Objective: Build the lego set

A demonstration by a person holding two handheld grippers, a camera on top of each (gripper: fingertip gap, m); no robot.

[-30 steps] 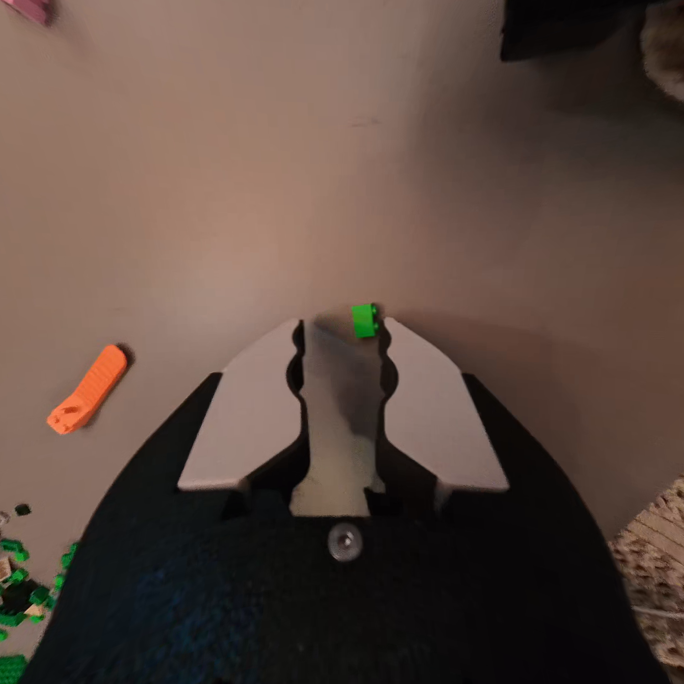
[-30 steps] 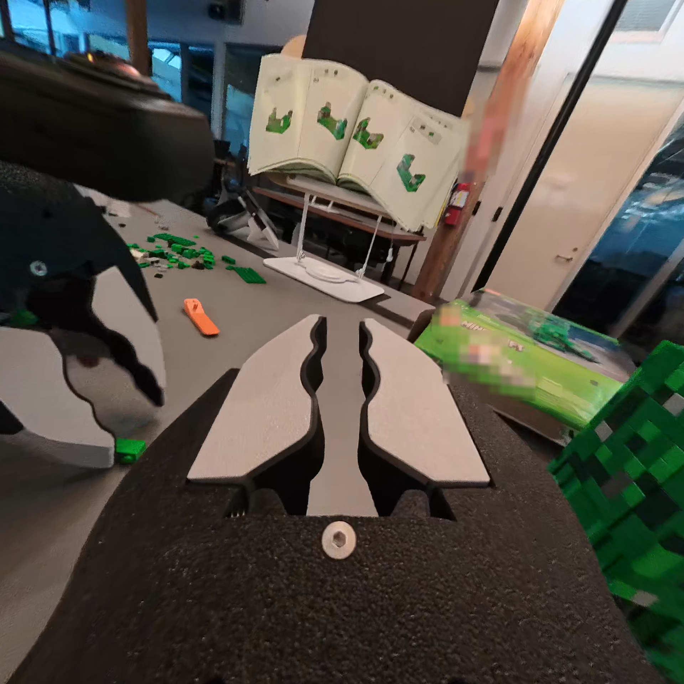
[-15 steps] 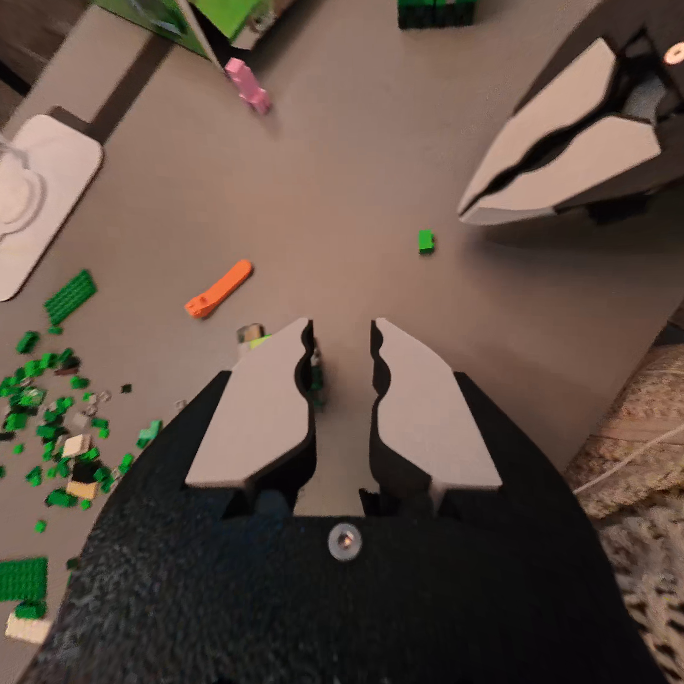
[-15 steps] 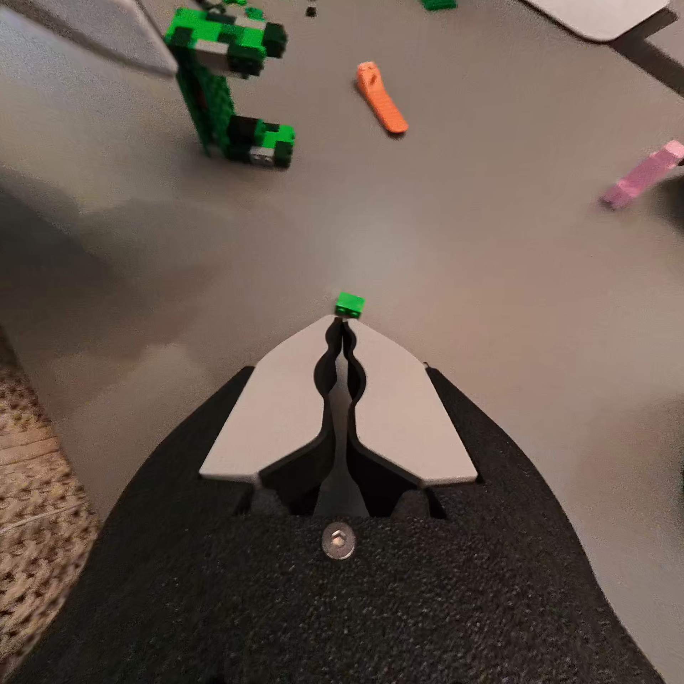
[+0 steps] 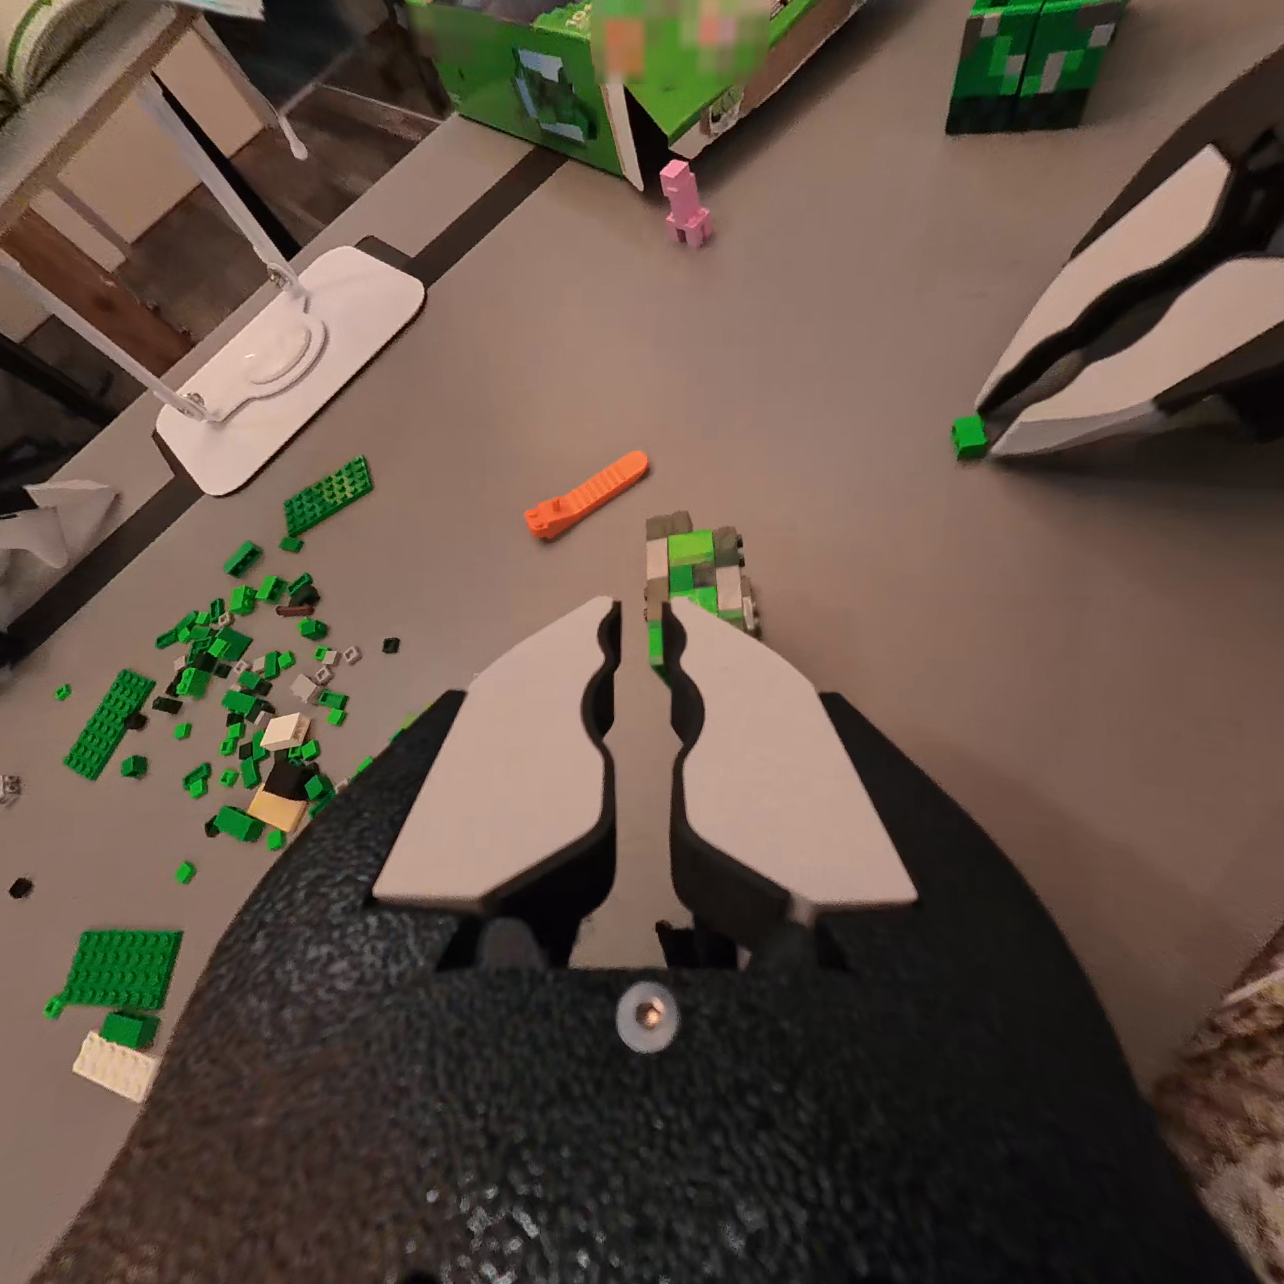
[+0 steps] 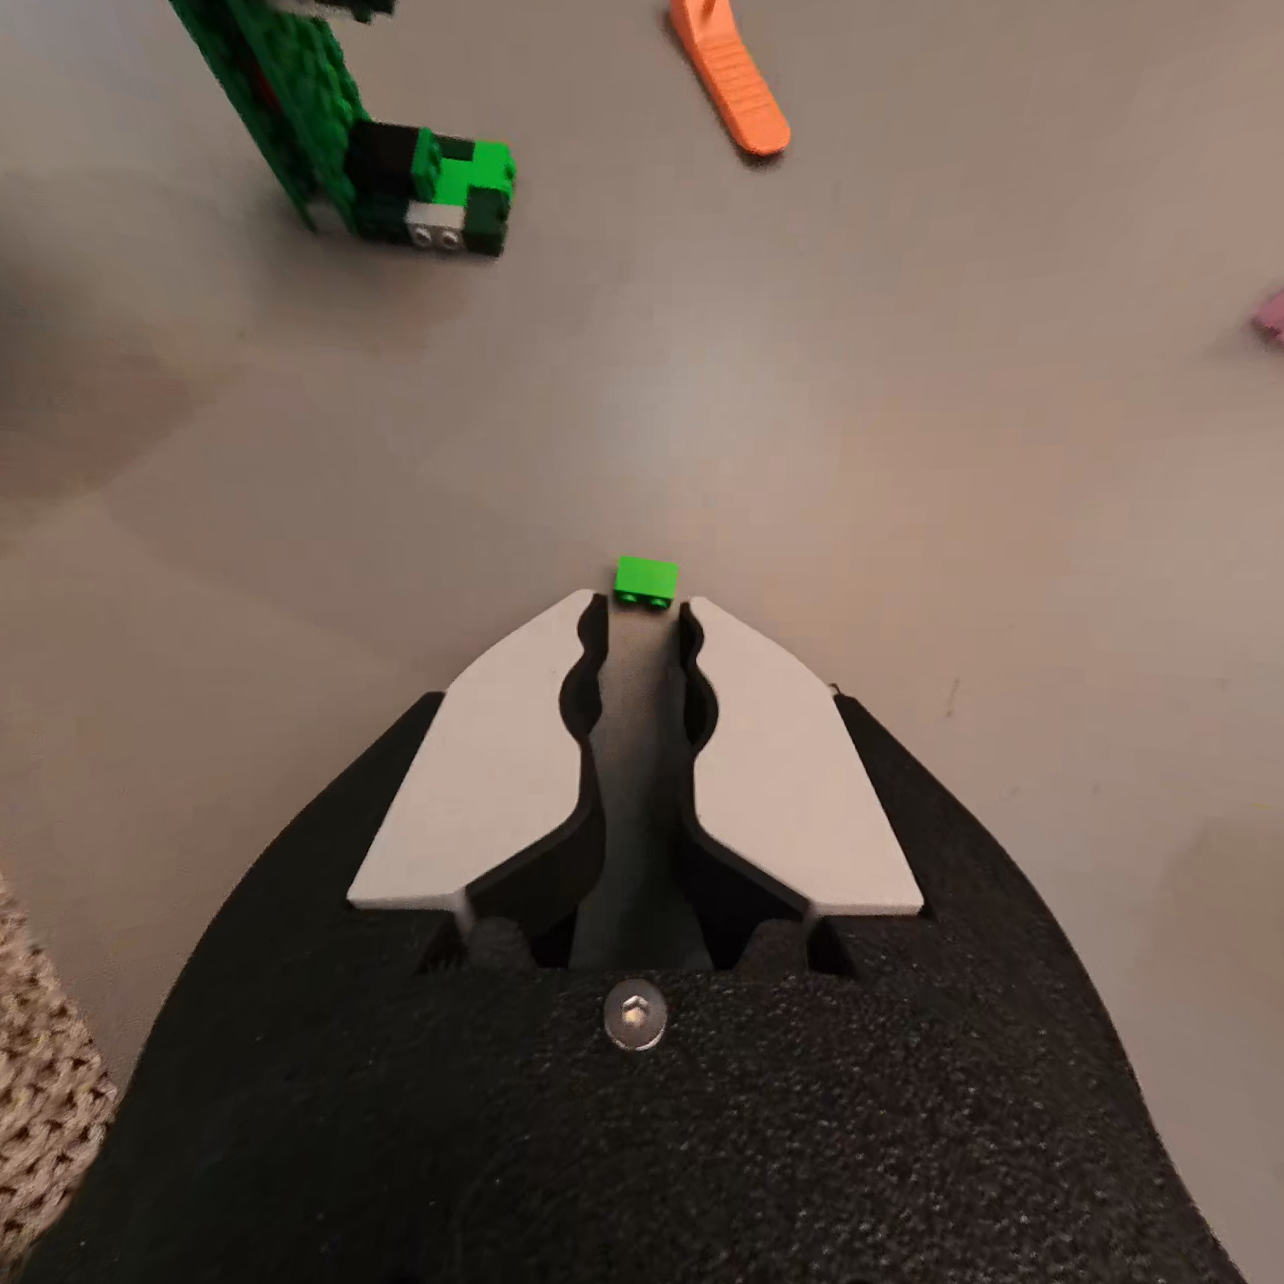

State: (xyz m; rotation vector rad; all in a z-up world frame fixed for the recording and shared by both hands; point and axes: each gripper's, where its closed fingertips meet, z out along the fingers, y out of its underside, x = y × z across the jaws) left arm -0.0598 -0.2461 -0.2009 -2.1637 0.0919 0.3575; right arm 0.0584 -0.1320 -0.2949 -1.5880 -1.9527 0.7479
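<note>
Green brick (image 6: pixel 646 582) just beyond right gripper (image 6: pixel 638 603) tips, seemingly untouched; jaws narrowly parted.

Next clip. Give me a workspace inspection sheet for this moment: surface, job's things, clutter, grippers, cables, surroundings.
Surface: grey table, matte, bare in the middle.
Job's things: small green brick lying on the table just ahead of the right gripper; partly built green model between the left gripper's jaws; loose green pieces and flat green plates at the left.
Clutter: orange brick separator; pink figure; green box.
Grippers: left jaws narrowly apart around the model, contact unclear; right jaws parted, brick not yet between them.
Cables: nothing seen.
Surroundings: white stand base at the table edge; woven fabric at the near edge.
</note>
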